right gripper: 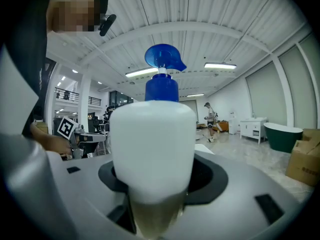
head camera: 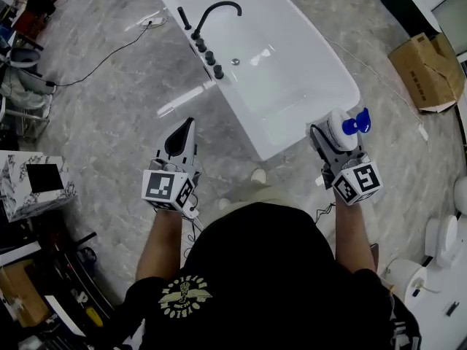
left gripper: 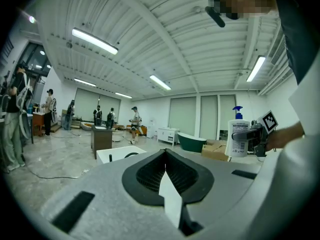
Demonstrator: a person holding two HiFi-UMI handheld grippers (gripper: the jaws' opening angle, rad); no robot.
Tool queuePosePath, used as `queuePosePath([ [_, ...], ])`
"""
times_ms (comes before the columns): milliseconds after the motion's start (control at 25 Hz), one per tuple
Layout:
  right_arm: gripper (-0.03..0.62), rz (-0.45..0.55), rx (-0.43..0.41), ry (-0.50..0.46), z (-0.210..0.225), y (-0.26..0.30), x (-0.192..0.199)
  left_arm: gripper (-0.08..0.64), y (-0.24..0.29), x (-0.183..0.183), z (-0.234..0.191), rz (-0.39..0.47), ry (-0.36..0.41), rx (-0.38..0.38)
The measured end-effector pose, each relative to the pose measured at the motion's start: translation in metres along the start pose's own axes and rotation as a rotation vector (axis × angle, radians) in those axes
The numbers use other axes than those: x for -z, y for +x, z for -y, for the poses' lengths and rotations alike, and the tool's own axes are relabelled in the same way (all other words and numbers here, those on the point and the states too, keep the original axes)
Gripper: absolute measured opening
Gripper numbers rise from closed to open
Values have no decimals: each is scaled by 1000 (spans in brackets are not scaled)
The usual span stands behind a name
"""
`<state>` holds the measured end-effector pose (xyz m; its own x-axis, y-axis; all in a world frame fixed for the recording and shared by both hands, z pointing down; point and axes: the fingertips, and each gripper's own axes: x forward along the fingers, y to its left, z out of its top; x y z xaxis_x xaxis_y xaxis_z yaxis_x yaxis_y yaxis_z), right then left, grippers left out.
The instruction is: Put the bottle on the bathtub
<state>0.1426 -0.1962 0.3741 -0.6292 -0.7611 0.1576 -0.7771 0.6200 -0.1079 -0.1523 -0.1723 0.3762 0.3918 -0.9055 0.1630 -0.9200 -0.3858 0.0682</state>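
Observation:
A white pump bottle [head camera: 343,128] with a blue pump head [head camera: 356,125] stands upright in my right gripper [head camera: 330,143], which is shut on it near the bathtub's near right corner. In the right gripper view the bottle [right gripper: 152,149] fills the middle, its blue pump [right gripper: 162,74] on top. The white bathtub [head camera: 306,100] with a black faucet [head camera: 213,13] lies ahead. My left gripper [head camera: 179,138] is shut with nothing in it, left of the tub's near end; its jaws meet in the left gripper view [left gripper: 166,176], where the bottle [left gripper: 238,136] shows at right.
A cardboard box [head camera: 427,68] sits on the marble floor at the right, white toilets [head camera: 445,243] at lower right. Cables [head camera: 109,60] run across the floor at left, beside cluttered shelves and a box [head camera: 33,184]. Several people [left gripper: 134,121] stand far off in the hall.

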Motion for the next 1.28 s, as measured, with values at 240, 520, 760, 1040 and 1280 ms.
queuePosePath([
  [240, 264, -3, -86, 2, 23, 35, -4, 8, 16, -7, -7, 1, 0, -86],
  [520, 264, -19, -174, 8, 35, 69, 4, 9, 16, 1, -6, -22, -13, -162],
  [760, 264, -32, -177, 41, 32, 97, 20, 9, 16, 19, -28, -80, -33, -179],
  [1040, 264, -48, -139, 40, 14, 127, 48, 8, 44, 6, -52, -101, 23, -86],
  [1280, 264, -34, -74, 21, -8, 150, 74, 9, 64, 4, -95, -130, 56, -20],
])
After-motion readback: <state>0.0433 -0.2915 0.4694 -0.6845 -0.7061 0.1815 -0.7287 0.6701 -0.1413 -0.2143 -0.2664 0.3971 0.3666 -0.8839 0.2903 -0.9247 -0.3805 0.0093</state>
